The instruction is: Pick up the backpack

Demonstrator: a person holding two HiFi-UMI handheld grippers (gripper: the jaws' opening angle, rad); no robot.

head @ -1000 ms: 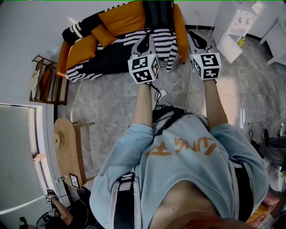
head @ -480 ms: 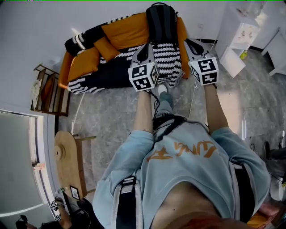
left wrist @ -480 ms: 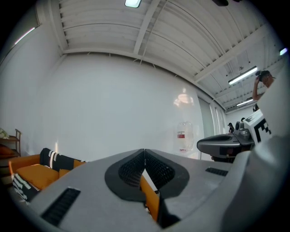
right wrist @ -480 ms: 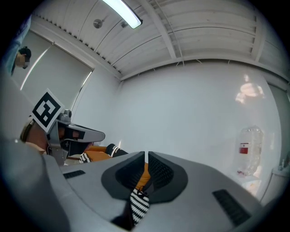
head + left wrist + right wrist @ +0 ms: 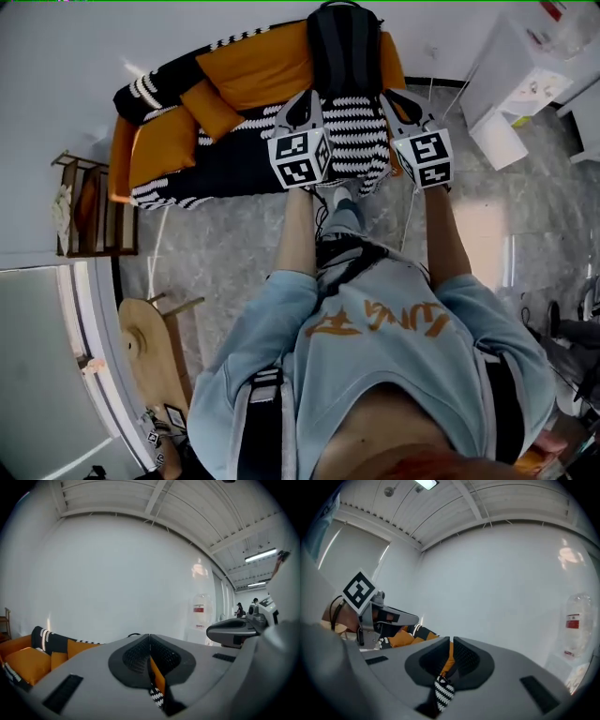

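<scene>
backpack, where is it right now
In the head view the black backpack stands at top centre on the orange sofa, against its backrest, just beyond the striped blanket and ahead of the left gripper and right gripper.

Backpack (image 5: 344,47): black, on the sofa's backrest.
Sofa (image 5: 253,56): orange upholstery.
Throw (image 5: 352,131) over the sofa's seat: black, with bands of black-and-white stripes.
Cushion (image 5: 211,108) at the sofa's left end: orange.
Left gripper (image 5: 150,644): grey shell, black ribbed pads.
Right gripper (image 5: 451,645): grey shell, black ribbed pads.
Marker cubes (image 5: 298,159): white faces with black square patterns.
Sweatshirt (image 5: 384,366): pale blue, orange lettering.
Floor (image 5: 234,244) in front of the sofa: mottled grey, stone-like.
Wall (image 5: 75,47) behind the sofa: plain white.
Cabinet (image 5: 511,75) right of the sofa: white.
Rack (image 5: 89,202) left of the sofa: brown wood.
</scene>
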